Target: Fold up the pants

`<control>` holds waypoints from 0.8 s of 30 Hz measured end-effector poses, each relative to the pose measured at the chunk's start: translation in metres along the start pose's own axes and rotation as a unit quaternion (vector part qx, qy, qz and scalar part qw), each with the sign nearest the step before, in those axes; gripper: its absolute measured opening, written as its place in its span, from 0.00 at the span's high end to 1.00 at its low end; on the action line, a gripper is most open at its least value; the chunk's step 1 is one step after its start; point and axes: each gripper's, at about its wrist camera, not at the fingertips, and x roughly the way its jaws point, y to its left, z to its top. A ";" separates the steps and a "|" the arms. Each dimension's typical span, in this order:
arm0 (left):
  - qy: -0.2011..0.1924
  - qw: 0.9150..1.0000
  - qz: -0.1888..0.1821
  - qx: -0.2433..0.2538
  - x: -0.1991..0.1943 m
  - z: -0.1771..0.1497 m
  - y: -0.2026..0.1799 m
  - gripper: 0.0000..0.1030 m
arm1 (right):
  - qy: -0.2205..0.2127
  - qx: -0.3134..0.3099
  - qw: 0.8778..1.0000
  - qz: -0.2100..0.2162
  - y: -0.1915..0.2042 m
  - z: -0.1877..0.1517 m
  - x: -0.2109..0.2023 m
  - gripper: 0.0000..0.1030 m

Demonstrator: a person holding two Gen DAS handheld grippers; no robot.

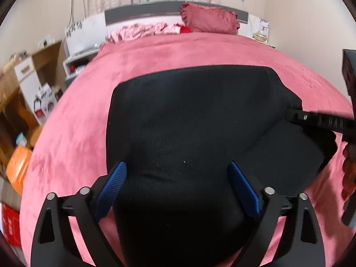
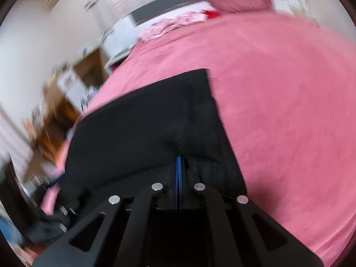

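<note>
Black pants [image 1: 189, 120], frame centre on pink bedspread [image 1: 155, 53]: partly folded compact, final fold pending (judged); left gripper [image 1: 178, 178] spread wide, right gripper [image 2: 179, 173] pinching their right edge.

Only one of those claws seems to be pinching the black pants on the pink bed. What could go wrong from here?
The right gripper pinches only the edge of the black pants, so the cloth might slip out mid-fold. The left gripper is open over the pants, so nothing pins them; pulling may drag the whole stack across the pink bedspread and undo the fold.
</note>
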 end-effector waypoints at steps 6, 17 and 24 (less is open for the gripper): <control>0.000 1.000 0.011 -0.027 -0.012 -0.011 0.000 0.09 | -0.041 -0.123 0.988 -0.081 0.034 -0.022 -0.012 1.00; 0.031 0.985 -0.010 -0.170 -0.045 -0.064 0.008 0.03 | -0.032 -0.139 0.980 -0.138 0.052 -0.106 -0.042 0.18; 0.070 0.993 0.084 -0.053 -0.064 -0.097 -0.032 0.03 | 0.021 -0.044 0.992 -0.117 0.020 -0.135 -0.050 0.02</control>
